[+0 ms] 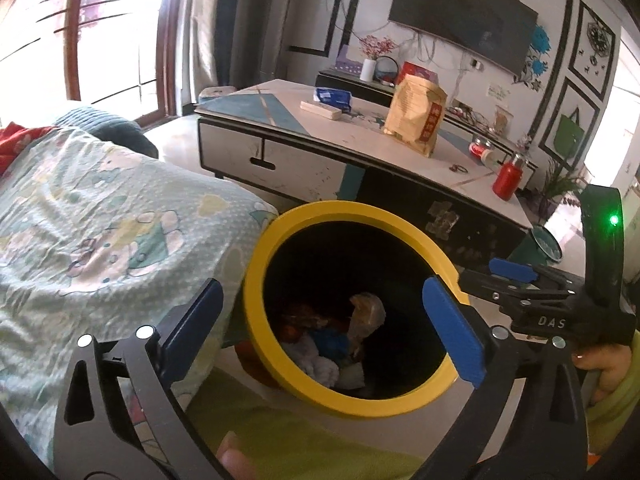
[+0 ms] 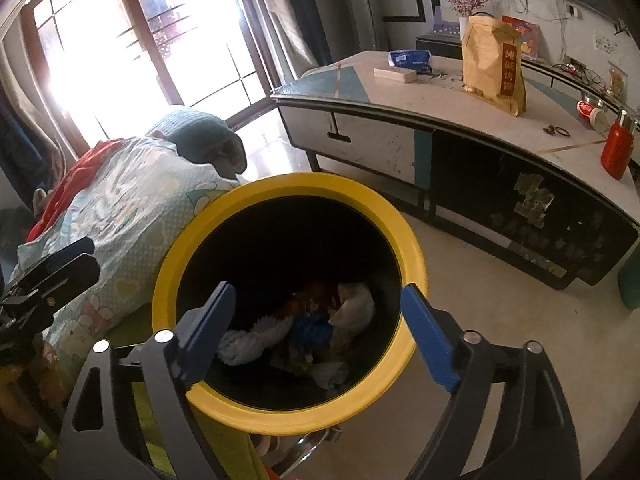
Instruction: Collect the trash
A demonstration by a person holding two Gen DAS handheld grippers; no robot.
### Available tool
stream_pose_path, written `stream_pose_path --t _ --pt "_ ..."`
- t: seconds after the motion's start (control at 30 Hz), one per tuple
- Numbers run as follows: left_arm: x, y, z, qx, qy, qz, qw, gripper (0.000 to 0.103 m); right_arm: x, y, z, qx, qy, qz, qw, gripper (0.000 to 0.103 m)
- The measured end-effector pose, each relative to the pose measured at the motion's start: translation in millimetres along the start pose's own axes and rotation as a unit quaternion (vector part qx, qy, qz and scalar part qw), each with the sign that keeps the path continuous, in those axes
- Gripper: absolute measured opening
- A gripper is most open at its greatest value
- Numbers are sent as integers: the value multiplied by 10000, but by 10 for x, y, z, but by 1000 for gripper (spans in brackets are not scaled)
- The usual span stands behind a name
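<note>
Living-room floor lies pale between a quilt-covered bed and a low coffee table, and on it, just beside the bed, stands the yellow-rimmed bin [image 2: 288,292], its dark inside holding a heap of trash [image 2: 312,328]: crumpled white tissue, something blue, some orange scraps.

Above its mouth hang both tools. In the right wrist view the right gripper [image 2: 316,332] has its blue fingers [image 2: 430,344] spread wide with nothing between them but the open bin below. The left gripper [image 1: 320,332] is likewise spread wide and empty, straddling the near-left part of the rim.

Both being empty over the bin, the step in hand looks like a drop just finished. Out past the bin, the tabletop [image 1: 360,136] carries a tan paper bag [image 1: 416,116], a blue packet [image 1: 333,98], a flat pale box [image 1: 321,110] and, at the right end, a red bottle [image 1: 507,178]. Whichever of these counts as rubbish, the next move calls for lifting clear of the rim and reaching across to the far side.
</note>
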State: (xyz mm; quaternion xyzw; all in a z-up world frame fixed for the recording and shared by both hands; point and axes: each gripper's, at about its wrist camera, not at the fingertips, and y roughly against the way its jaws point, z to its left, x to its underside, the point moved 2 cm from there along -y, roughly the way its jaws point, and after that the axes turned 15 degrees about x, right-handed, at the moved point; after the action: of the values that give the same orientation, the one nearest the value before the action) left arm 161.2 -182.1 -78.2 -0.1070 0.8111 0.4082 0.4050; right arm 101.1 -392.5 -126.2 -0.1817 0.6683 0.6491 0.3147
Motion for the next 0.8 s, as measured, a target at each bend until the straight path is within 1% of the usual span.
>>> stream_pose_path --t 0.2,0.57,0.8 --pt "-5 150 98 -186 107 -131 9997 92 -42 45 46 36 27 -40 10000 92" --pt "49 371 216 -358 188 -248 9989 92 -81 182 281 37 286 -244 9993 95" --pt "90 576 315 -505 324 -353 9976 92 -101 310 519 -140 517 -478 9974 96"
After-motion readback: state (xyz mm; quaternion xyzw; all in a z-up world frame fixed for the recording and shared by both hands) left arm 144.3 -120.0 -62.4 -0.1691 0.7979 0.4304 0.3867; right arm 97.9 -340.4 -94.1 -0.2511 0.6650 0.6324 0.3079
